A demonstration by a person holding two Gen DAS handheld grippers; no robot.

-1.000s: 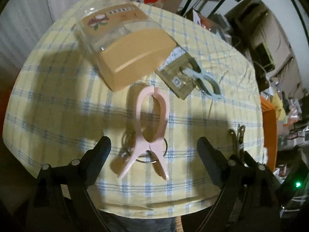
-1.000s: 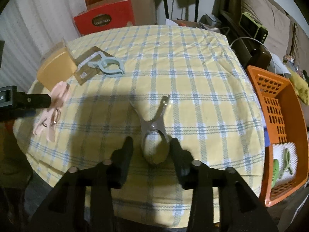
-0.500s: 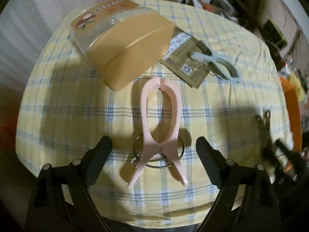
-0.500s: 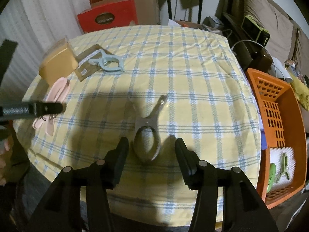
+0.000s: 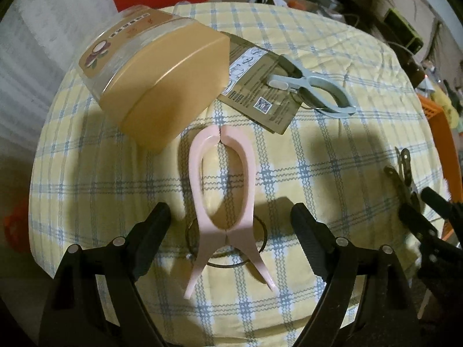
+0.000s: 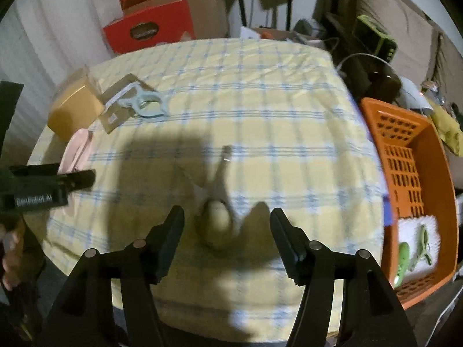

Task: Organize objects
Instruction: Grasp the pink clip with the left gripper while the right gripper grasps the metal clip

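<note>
The pink clip (image 5: 222, 202) lies flat on the checked counter (image 5: 332, 150) between the wide-open, empty jaws of the left gripper (image 5: 231, 225), its tips at twelve o'clock. The motion-blurred grey clip (image 6: 215, 211) lies between the right gripper's (image 6: 227, 222) opening jaws, untouched. At two o'clock the orange basket (image 6: 416, 156) is cut off, its green contents unclear.

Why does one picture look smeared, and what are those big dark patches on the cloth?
Right wrist view: motion blur softens the tablecloth and grey clip. Left wrist view: sharp; the pink clip is crisp. Both: dark patches are shadows; fisheye bends the table's edges.
</note>
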